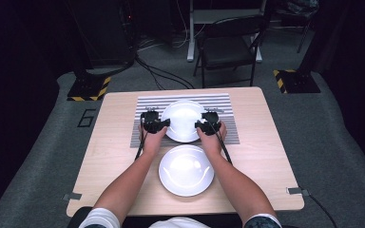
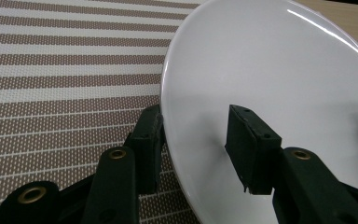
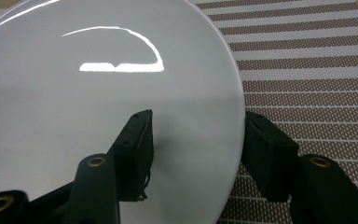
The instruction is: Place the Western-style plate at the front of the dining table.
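Two grippers, my left gripper [image 1: 164, 123] and right gripper [image 1: 200, 126], clamp opposite rims of the far plate [image 1: 184, 116] on the striped mat [image 1: 228, 130]; near plate [image 1: 186, 170] sits untouched by the tabletop's [image 1: 266, 156] front edge.

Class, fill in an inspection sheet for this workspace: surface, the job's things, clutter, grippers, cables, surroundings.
Surface: light wooden table with a brown-and-white striped placemat.
Job's things: round white plate on the placemat; second round white plate on bare wood nearer the person.
Clutter: nothing seen.
Grippers: left gripper shut on the far plate's left rim, one jaw above, one below; right gripper likewise on its right rim.
Cables: black cables on the floor.
Surroundings: dark folding chair, grey carpet, hazard-striped stand bases.
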`<state>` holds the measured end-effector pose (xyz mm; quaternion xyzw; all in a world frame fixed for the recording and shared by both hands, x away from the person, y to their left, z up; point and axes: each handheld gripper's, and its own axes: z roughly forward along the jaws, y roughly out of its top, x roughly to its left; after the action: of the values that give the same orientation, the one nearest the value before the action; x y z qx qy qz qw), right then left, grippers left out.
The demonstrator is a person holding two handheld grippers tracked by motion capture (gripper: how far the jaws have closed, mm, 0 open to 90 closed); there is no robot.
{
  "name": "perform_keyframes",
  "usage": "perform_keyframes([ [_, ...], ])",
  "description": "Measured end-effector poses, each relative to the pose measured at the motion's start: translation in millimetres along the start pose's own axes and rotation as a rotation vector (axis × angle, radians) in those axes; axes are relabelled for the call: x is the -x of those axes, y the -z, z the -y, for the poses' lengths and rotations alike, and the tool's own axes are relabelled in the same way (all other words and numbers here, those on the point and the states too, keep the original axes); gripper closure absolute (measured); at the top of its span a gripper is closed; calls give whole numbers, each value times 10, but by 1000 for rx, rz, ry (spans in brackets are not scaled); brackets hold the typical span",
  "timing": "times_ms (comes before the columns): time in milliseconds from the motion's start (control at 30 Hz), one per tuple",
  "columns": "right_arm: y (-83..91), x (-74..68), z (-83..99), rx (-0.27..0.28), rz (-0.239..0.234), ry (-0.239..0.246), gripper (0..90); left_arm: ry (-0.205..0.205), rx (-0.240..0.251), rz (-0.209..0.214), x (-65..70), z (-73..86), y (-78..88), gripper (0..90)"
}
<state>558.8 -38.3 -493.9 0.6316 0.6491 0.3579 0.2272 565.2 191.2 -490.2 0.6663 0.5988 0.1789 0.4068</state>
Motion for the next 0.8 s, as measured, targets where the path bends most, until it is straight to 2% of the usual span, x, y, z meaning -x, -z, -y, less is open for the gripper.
perform_keyframes([
  [233, -16, -18, -115, 10, -1, -18, 464, 5, 2, -4, -17, -71, -26, 563],
  [433, -51, -28, -159, 3, -5, -8, 466, 6, 0, -2, -62, -94, -63, 565],
  [600, -114, -30, -150, -9, -12, -25, 470, 10, -15, -2, -106, -85, -120, 567],
  [800, -169, -45, -126, -20, -10, -17, 470, 12, -31, -15, -138, -61, -178, 568],
])
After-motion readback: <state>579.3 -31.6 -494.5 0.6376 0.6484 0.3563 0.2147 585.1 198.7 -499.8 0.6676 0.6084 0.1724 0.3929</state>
